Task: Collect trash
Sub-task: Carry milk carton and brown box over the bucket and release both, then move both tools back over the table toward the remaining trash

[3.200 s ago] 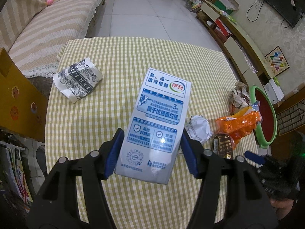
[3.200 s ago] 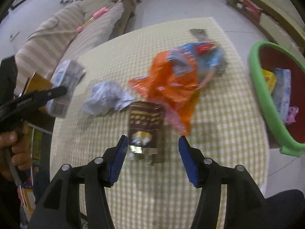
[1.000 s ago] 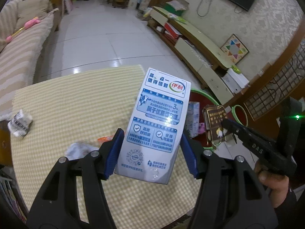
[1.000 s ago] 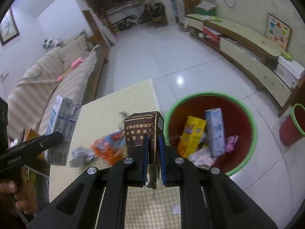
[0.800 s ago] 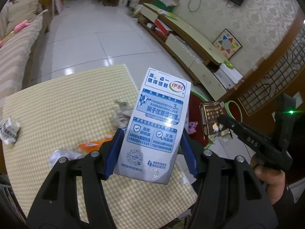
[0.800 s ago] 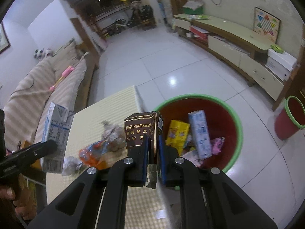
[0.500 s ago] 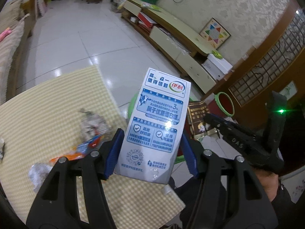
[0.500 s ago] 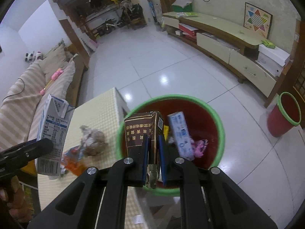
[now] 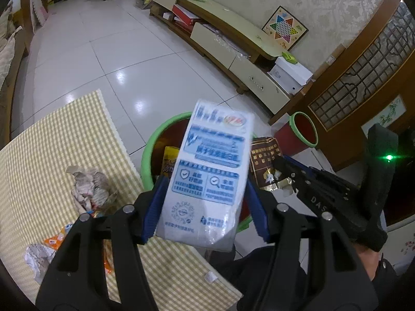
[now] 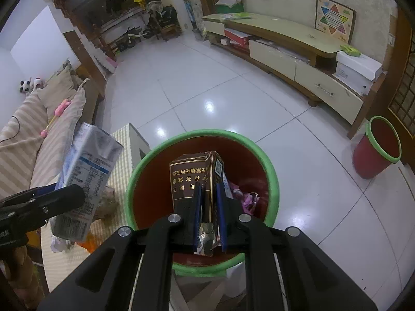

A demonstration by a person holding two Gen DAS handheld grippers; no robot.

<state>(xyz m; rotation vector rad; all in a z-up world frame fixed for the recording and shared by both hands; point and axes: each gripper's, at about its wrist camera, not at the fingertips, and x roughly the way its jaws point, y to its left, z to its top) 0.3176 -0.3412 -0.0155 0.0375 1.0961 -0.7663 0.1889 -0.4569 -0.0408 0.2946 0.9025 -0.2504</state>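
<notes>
1. The left gripper [image 9: 205,204] is clamping a white-and-blue milk carton [image 9: 210,178] between its blue fingers [image 9: 153,207], spread about halfway. The carton's print is blurred, so only the blue panels are readable as shapes, and its lower end is dipping behind the fingers.
2. The right gripper [image 10: 209,215] is pinching a flattened dark brown box [image 10: 193,181] with gold lettering, its fingers [image 10: 197,215] standing almost together. A crumpled foil end is poking out below them.
3. From the right wrist view, the brown box is hanging over the mouth of the red bin with the green rim [image 10: 269,171]. It is covering most of the bin's contents, leaving only a pink scrap [image 10: 246,197] peeking out at 3 o'clock of the box.
4. From the left wrist view, the milk carton is blocking the middle of that same bin [image 9: 155,134]; a yellow packet [image 9: 170,160] inside is showing at 9 o'clock of the carton, half hidden.
5. The table [image 9: 52,134] with its checked cloth is lying at 9 o'clock of the bin. Crumpled paper [image 9: 90,186], an orange wrapper [image 9: 55,238] and a white wad [image 9: 36,256] are sitting on it, partly cut off by the left gripper's arm.
6. A smaller red bin [image 10: 376,147] is standing on the floor at 3 o'clock, well apart.
7. The person's right hand, gloved in black [image 9: 373,235], is cut off at the frame's edge.
</notes>
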